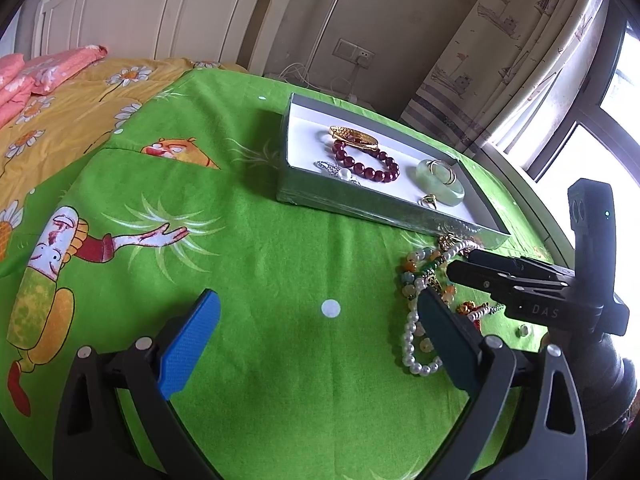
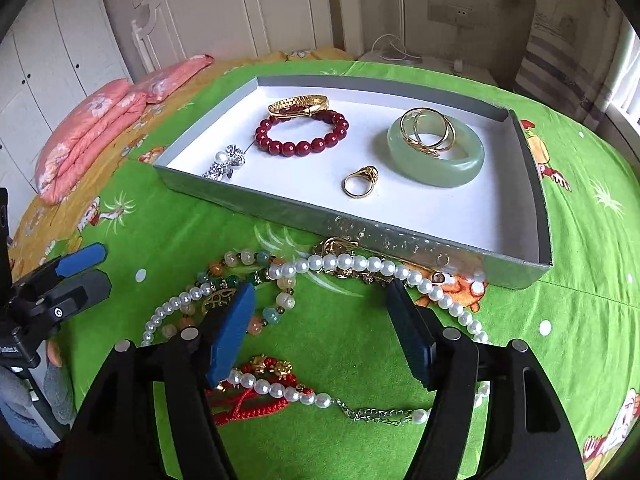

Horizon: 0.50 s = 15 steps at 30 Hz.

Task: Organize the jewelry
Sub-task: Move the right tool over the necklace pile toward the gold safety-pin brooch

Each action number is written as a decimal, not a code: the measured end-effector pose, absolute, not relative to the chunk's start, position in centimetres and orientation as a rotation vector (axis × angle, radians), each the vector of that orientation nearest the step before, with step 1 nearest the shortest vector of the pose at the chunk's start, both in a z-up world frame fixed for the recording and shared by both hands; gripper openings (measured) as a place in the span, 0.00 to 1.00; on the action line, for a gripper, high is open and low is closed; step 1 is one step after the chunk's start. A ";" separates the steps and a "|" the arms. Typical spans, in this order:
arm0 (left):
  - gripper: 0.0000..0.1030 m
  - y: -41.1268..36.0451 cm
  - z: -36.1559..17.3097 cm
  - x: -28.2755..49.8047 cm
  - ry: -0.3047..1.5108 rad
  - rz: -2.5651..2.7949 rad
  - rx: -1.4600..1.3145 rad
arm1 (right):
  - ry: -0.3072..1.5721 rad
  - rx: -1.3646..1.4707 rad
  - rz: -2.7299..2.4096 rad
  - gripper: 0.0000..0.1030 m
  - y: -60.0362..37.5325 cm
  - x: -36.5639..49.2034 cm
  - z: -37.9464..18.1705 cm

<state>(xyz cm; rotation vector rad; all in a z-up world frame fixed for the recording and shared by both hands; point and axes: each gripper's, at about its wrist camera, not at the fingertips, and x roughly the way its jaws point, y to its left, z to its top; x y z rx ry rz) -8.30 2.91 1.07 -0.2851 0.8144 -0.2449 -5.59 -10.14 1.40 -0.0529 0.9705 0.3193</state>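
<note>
here, right gripper [image 2: 320, 312] open over pearl necklace [image 2: 360, 263], grey tray [image 2: 280, 210] behind

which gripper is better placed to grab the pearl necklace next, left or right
Right. The right gripper hangs open over the pearl necklace; the left gripper is open above bare green cloth beside it.

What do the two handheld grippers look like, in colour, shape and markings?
Both are black plastic with curved, cut-out finger arms, silver round pins and blue textured pads. The left gripper looks the same as the right gripper. The right one's body carries pale letters "DAS" and a black upright handle with a green light.
</note>
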 end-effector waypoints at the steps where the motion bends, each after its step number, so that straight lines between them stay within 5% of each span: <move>1: 0.95 2.9 1.0 -8.3 0.815 -0.245 -0.286 | 0.983 -0.069 0.370 0.64 -9.7 -6.1 1.5; 15: 0.95 2.1 1.6 -8.4 0.832 -0.264 -0.258 | 1.001 0.101 0.445 0.66 -17.0 -5.6 1.8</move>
